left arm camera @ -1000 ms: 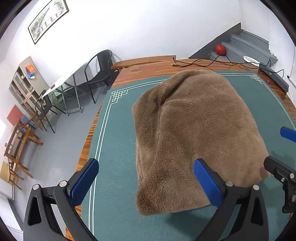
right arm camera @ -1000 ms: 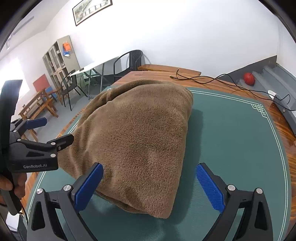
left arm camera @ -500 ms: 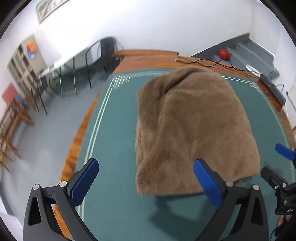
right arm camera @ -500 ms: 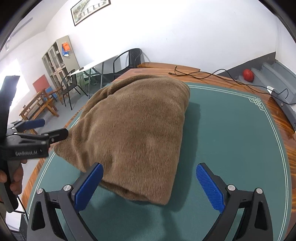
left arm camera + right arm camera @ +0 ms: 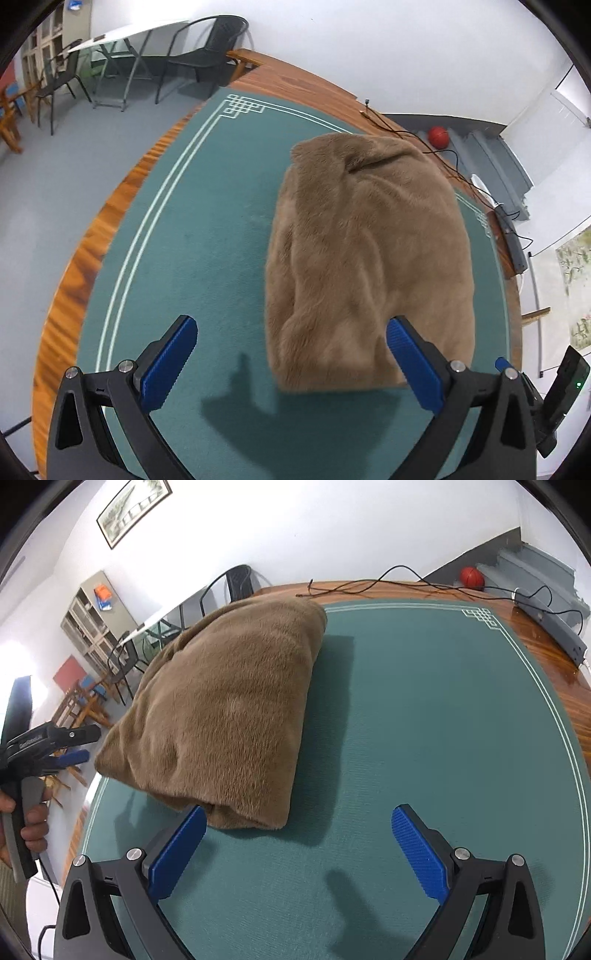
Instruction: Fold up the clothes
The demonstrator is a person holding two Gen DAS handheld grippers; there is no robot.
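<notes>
My wooden table (image 5: 554,653) carries a green mat (image 5: 424,709) with white border lines, covering most of its top. A folded brown fleece garment (image 5: 229,709) lies on the mat toward its left edge. Black cables (image 5: 388,585) and a grey power strip (image 5: 554,627) sit along the table's far edge

You are looking at the folded garment (image 5: 369,258) lying on the mat (image 5: 192,251), which is covering the table (image 5: 77,266). Cables (image 5: 388,585) are trailing along the table's far edge behind the garment, and chairs (image 5: 207,48) are standing on the floor beyond the table.
</notes>
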